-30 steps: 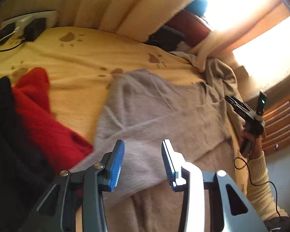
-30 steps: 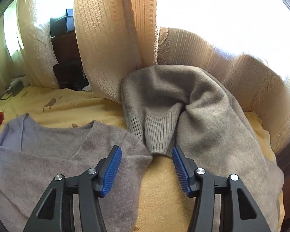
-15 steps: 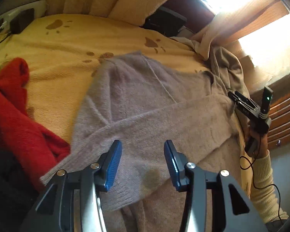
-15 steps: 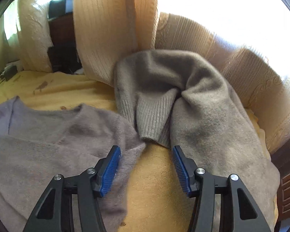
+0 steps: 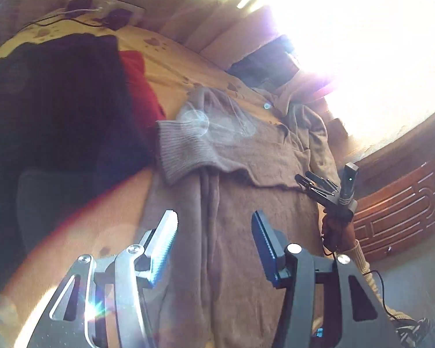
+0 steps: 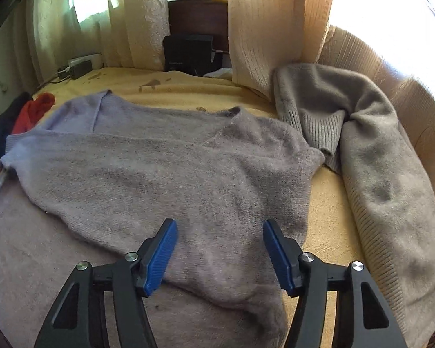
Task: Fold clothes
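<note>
A grey-lilac sweater [image 6: 159,174] lies spread on the yellow bedspread [image 6: 171,87], one sleeve folded across its body. Its ribbed cuff [image 5: 185,150] shows in the left wrist view, near the sweater's left edge. My left gripper [image 5: 214,232] hovers over the lower body of the sweater [image 5: 232,217]; its jaws are opening and nothing is between them. My right gripper [image 6: 219,240] hangs above the folded sleeve near the sweater's right side, jaws also opening and holding nothing. It shows again in the left wrist view as the right gripper [image 5: 313,182] held by a hand over the sweater's right edge.
A second grey sweater [image 6: 377,159] lies crumpled at the right against cream curtains [image 6: 264,29]. Red clothing [image 5: 139,87] and black clothing [image 5: 58,101] are piled at the left. A power strip [image 6: 78,66] and a dark box [image 6: 188,52] sit at the bed's far edge.
My left gripper swung back and left, so the dark pile and the ribbed cuff came into view. My right gripper shifted left from the bare bedspread over the sweater. Both pairs of jaws stand wider.
</note>
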Motion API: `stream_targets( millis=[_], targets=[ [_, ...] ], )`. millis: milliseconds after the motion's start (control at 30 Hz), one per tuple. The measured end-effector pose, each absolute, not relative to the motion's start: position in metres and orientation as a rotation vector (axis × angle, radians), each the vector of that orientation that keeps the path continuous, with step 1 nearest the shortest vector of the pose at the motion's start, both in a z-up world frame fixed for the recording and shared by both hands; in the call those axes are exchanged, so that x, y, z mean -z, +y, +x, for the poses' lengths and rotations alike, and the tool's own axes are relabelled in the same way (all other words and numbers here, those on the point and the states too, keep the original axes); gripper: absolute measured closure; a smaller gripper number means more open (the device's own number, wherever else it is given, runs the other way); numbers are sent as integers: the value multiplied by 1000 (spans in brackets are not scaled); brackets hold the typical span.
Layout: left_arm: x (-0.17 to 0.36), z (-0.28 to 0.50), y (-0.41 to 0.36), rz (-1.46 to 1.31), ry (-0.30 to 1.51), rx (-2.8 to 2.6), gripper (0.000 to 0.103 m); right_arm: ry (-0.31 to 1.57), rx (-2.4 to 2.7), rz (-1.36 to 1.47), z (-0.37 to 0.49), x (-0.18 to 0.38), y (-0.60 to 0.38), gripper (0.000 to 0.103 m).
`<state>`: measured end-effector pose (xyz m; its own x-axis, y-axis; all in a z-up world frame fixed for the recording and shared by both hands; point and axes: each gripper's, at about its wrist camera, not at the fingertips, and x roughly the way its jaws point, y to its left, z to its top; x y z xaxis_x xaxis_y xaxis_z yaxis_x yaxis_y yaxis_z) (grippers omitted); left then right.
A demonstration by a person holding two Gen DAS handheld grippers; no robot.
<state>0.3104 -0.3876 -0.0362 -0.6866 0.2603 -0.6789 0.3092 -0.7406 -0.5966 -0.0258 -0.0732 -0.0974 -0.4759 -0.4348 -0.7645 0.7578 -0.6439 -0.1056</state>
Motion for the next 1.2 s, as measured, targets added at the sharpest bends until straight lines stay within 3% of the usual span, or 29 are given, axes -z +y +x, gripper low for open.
stream_targets(
  millis=[267,567,733,867,1033,1100,1167,1200],
  targets=[
    [38,440,-383,1028,1158,2581,43,693,1594,398,194,40,-112,40],
    [42,492,-373,893,1217,2625,37,1046,1117,-5,410,81,-119,40],
    [40,517,-386,794,1257,2621,32,1181,1052,-131,456,104,-129,41],
    [41,533,-395,746,1291,2613,29,1238,1017,-157,476,115,-138,51],
    [41,545,-402,709,1307,2600,28,1301,963,-224,492,134,-147,53],
    [39,551,-406,680,1320,2591,27,1304,947,-231,497,137,-155,60],
    [37,557,-410,642,1339,2580,25,1299,947,-207,499,135,-164,98],
    [35,561,-412,623,1343,2575,25,1290,957,-190,498,130,-168,98]
  ],
)
